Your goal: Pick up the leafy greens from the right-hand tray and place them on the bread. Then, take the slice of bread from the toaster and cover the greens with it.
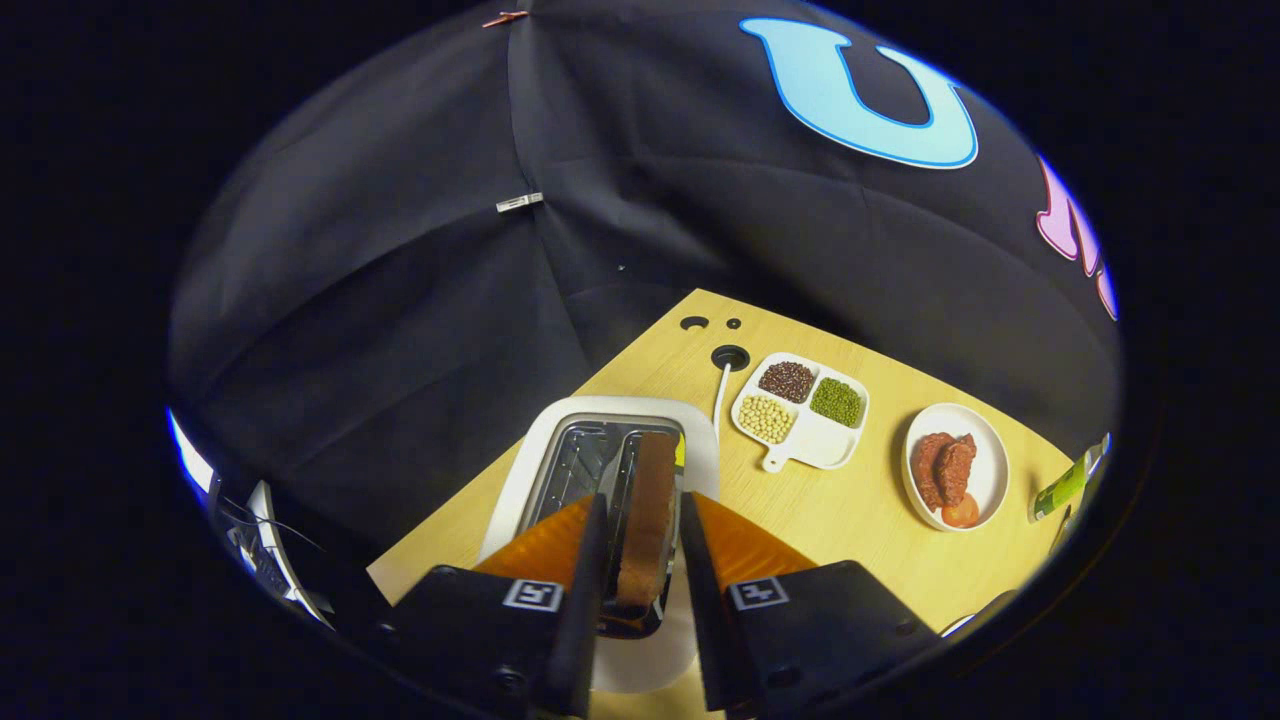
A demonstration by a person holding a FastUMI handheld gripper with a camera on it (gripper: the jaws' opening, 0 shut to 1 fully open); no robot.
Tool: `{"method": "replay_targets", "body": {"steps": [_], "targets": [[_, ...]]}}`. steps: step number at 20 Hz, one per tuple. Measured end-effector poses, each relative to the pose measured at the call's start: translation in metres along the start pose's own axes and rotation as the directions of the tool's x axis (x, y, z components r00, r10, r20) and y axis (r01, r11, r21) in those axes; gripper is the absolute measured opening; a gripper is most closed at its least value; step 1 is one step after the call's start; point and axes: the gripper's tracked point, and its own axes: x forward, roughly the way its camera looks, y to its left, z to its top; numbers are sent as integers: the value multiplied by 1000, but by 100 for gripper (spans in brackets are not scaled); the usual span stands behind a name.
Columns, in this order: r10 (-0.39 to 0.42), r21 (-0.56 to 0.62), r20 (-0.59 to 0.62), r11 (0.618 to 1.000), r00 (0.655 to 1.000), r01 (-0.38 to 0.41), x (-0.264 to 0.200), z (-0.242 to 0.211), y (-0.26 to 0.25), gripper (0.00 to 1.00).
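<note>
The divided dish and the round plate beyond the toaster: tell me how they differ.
The divided dish has compartments and a short handle; the round plate is one open surface. The divided dish holds three heaps of small grains, dark, pale and green, with its largest compartment bare; the round plate holds reddish-brown pieces and an orange-red slice. Both are white and sit on the wooden table. The gripper has its jaws either side of the bread slice in the toaster.

A staged kitchen booth: black cloth walls (420,260) enclose a wooden counter (830,510) bearing a toaster (560,440), a divided bean dish (800,405) and a plate of meat (985,455).
</note>
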Motion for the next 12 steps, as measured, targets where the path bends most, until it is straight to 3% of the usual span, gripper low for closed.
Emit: {"method": "replay_targets", "body": {"steps": [2,6,12], "targets": [[32,40,-37,999,999,-31,1,-7,8,20],[52,40,-10,998,999,-52,-13,3,9,14],[70,50,99,996,993,-75,-71,34,-4,14]]}}
